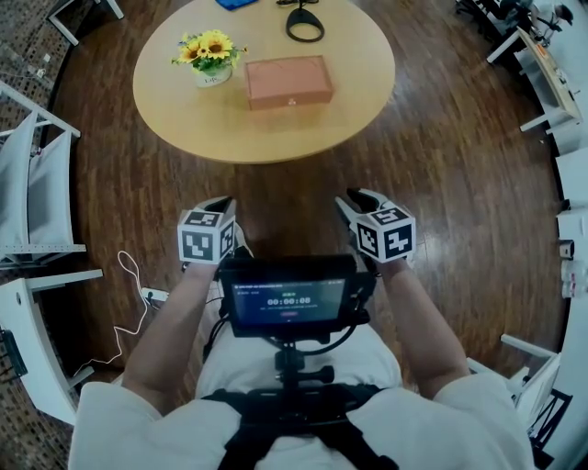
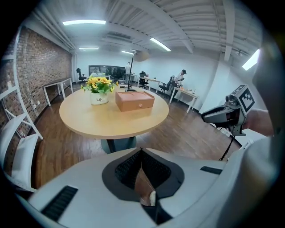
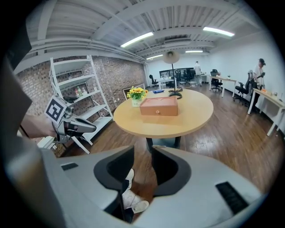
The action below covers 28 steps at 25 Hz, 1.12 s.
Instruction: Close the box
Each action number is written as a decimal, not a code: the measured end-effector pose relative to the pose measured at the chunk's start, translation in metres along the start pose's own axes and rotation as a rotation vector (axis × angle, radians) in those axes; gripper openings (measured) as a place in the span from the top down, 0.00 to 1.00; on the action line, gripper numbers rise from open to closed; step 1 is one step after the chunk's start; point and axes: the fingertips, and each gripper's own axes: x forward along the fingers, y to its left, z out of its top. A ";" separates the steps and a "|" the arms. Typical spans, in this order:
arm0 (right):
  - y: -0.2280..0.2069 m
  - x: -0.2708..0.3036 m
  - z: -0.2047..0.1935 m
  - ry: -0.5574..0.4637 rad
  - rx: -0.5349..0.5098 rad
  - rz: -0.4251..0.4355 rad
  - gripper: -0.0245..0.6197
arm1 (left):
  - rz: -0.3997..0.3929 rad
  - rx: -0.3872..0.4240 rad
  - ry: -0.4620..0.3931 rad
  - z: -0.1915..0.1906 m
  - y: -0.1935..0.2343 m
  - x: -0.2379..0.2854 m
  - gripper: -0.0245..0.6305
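A reddish-brown box (image 1: 288, 81) lies on the round wooden table (image 1: 266, 133), its lid flat down and a small clasp at the front. It also shows as the box (image 2: 135, 100) and the box (image 3: 159, 106) in both gripper views, well ahead of the jaws. My left gripper (image 1: 220, 202) hangs over the floor short of the table, jaws together and empty; its tips (image 2: 141, 150) meet. My right gripper (image 1: 352, 197) is level with it, jaws slightly apart with nothing between them (image 3: 142, 149). Neither touches the box.
A pot of yellow flowers (image 1: 209, 55) stands left of the box, and a black looped cable (image 1: 305, 23) lies behind it. White chairs (image 1: 37, 184) stand at the left, desks (image 1: 551, 73) at the right. A white cord (image 1: 129, 294) lies on the floor.
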 end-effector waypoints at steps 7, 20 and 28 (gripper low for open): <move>0.001 -0.010 -0.007 -0.001 0.001 -0.002 0.76 | 0.004 0.028 0.010 -0.006 -0.010 -0.002 0.97; 0.008 -0.013 -0.015 0.006 -0.012 0.003 0.76 | -0.003 0.030 0.035 -0.020 -0.023 -0.007 0.97; 0.010 -0.016 -0.020 0.012 -0.013 0.002 0.76 | -0.004 0.031 0.045 -0.025 -0.027 -0.010 0.97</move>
